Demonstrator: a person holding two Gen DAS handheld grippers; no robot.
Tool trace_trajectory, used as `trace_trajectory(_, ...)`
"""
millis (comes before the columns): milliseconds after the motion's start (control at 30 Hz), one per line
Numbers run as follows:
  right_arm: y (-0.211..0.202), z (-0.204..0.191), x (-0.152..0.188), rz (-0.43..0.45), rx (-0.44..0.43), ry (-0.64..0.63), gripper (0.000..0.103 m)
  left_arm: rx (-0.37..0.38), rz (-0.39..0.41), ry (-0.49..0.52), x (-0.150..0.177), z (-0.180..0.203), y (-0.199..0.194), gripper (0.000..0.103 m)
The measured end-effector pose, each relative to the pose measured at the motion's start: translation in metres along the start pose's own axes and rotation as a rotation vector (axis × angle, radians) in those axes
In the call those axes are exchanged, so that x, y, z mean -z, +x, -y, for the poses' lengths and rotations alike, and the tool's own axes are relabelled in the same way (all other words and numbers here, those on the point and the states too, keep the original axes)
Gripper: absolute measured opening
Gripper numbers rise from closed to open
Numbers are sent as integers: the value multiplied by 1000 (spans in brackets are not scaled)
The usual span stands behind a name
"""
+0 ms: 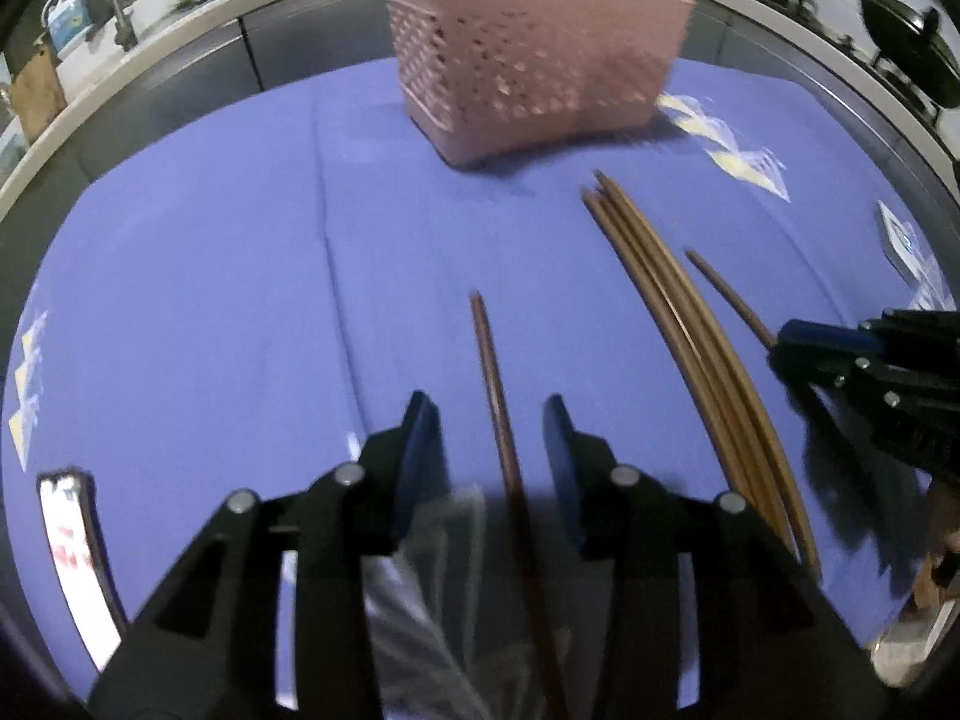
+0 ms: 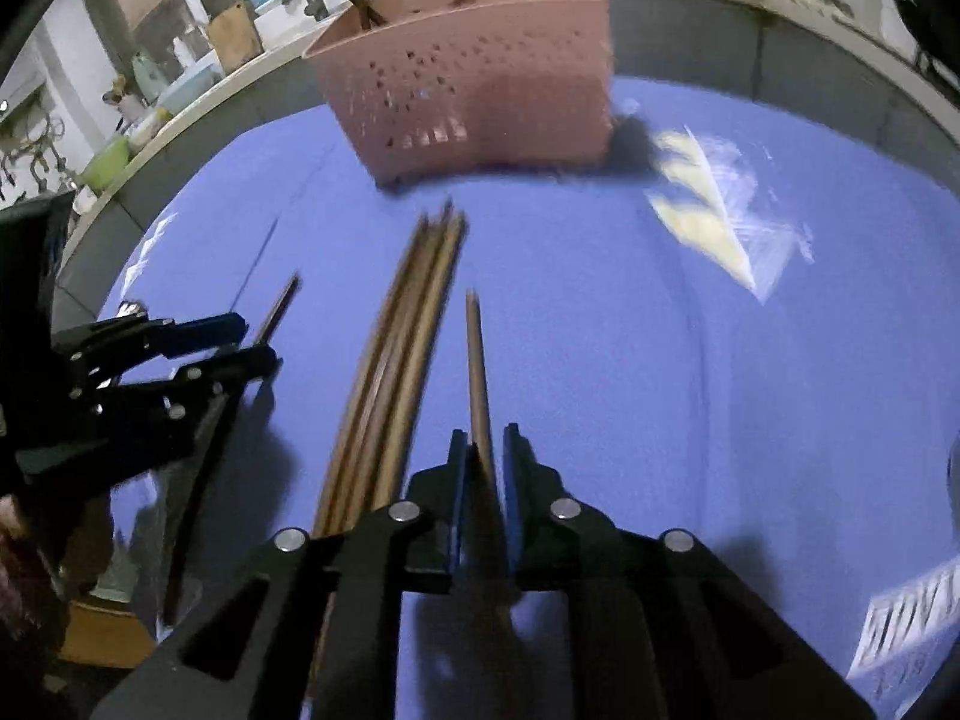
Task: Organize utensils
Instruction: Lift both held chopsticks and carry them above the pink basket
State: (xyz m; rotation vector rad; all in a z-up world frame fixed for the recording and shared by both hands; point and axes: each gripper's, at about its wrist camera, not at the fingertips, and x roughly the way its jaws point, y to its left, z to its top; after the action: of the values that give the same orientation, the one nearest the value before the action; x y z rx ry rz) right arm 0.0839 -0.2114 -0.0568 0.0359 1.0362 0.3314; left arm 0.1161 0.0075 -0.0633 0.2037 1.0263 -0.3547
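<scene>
Blue cloth (image 1: 210, 300) is covering the table I'm working over, with a grey cabinet front and a pale counter curving behind it, taps (image 1: 120, 6) at the far left and dark pans (image 1: 900, 54) at the far right. Through the left wrist camera I'm seeing my left gripper (image 1: 492, 426) standing released, its blue pads well apart, and a dark chopstick (image 1: 498, 420) is lying between them, touching neither. Through the right wrist camera my right gripper (image 2: 483, 450) is sitting narrowly parted around another chopstick (image 2: 477, 372), whose tip is pointing toward the basket; I cannot tell whether the pads are pressing on it. Between the two tools a bundle of lighter chopsticks (image 2: 408, 348) is lying on the cloth, side by side and touching. Further out a pink perforated basket (image 1: 540, 60) is standing upright with a few utensils sticking out of its top. Beside it, clear plastic wrappers (image 2: 714, 204) are lying flat.
</scene>
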Motion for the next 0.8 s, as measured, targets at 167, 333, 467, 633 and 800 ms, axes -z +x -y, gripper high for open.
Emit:
trace_trajectory(167,16,-5,-29,-26,21,-47,4,23,2,-9,-16,-3,6,6)
trace_trajectory(333,-25,0,-41,95,-33,-23,4,87,103,-34,-32,-10,-34,6)
trace_trajectory(467,-107,-1,-46,343,-77,-19,4,135,269,-55,-41,-23,-104,5)
trace_trajectory(633,-163,-12,-39,524,-43,-55,4,129,414,-54,-45,-27,-161,5)
trace_trajectory(800,-164,-15,-33,555,-14,-55,4,106,389,-37,-48,-24,-156,5)
